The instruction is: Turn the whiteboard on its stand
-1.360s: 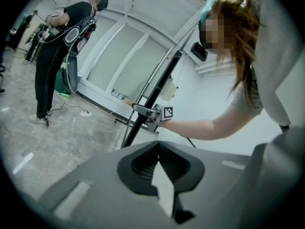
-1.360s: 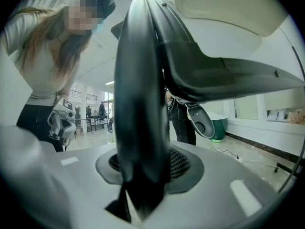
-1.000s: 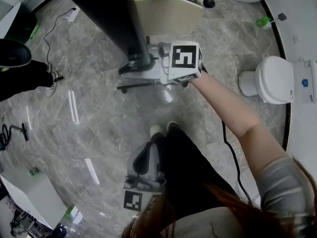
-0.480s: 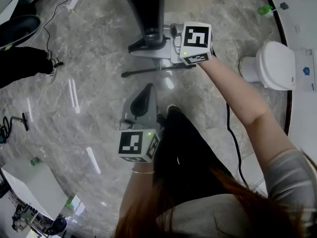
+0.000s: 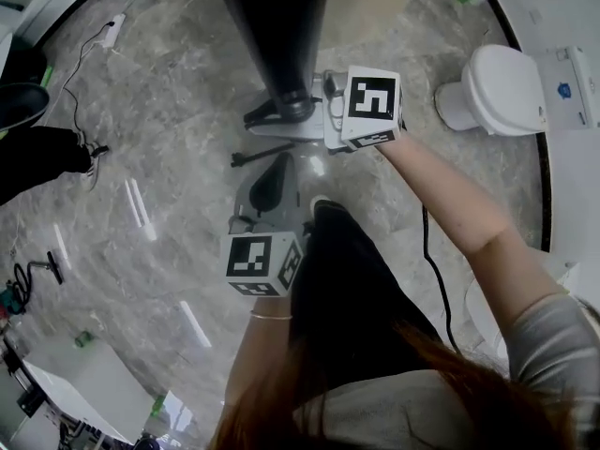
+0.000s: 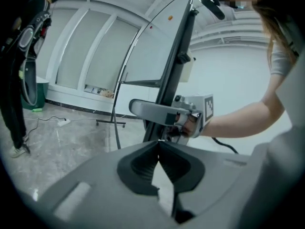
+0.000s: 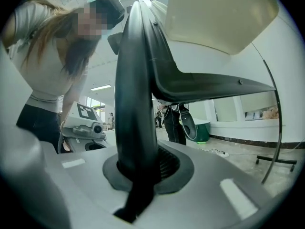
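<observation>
Right gripper (image 7: 138,173) clamped tight on black frame edge of whiteboard (image 5: 272,26). Board stands tilted before person, top centre of head view. Left gripper (image 6: 158,143) lower, near board, jaws pressed together, nothing between them. Grey marble floor (image 5: 169,157).

Whiteboard (image 5: 277,36) cut off at top edge; stand base (image 5: 267,131) seemingly behind right gripper (image 5: 314,115)

I recorded the floor (image 5: 169,157) as polished grey stone, glossy, with streaked reflections. The stand post (image 7: 136,104) was smooth, semi-gloss black; whether metal or plastic I could not tell. The left gripper (image 6: 158,142) and right gripper (image 7: 143,175) had matt grey plastic shells, with ribbed black lining at the right jaws. The tray (image 7: 214,13) was smooth cream plastic.
</observation>
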The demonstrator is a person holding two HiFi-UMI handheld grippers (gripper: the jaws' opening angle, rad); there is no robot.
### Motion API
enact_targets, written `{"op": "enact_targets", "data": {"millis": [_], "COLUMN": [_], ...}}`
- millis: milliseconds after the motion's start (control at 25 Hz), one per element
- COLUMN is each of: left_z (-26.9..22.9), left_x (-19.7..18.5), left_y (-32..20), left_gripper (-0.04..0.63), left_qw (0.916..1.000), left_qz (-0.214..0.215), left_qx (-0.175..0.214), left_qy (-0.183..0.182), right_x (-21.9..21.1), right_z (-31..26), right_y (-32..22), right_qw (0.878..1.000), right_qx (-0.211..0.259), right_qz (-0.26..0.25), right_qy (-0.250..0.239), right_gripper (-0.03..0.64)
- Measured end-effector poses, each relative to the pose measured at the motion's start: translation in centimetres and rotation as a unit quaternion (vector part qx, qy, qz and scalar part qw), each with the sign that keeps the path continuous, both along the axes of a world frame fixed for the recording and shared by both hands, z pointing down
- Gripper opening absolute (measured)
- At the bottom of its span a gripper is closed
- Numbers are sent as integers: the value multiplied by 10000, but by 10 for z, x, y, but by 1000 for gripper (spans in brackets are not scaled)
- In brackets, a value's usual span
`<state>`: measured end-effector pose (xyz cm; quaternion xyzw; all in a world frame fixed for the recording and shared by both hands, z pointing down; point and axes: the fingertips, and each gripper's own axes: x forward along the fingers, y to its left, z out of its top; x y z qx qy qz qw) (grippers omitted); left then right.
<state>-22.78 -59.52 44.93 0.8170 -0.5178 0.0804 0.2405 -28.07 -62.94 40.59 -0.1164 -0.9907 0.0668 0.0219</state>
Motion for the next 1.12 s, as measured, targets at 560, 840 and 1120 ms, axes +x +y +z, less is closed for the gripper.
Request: {"op": "enact_targets", "data": {"millis": [560, 840, 1120], "left_z": [7, 25, 16], "left_x": [47, 68, 76], "left_y": [64, 114, 146], "left_gripper": [2, 2, 2], "left_qw": [9988, 9987, 9986], "left_qz": [469, 396, -77], "left_qx": [22, -144, -11], "left_qy": [147, 303, 516], "right_x": [36, 57, 56], "right_z": [-7, -16, 1], "right_y": [59, 99, 132], "right_qw": [9980, 9973, 9978], "right_qx": [122, 18, 36], "right_qz": [623, 680, 655], "right_qy": [-32, -290, 73], "right_gripper": [9, 5, 6]}}
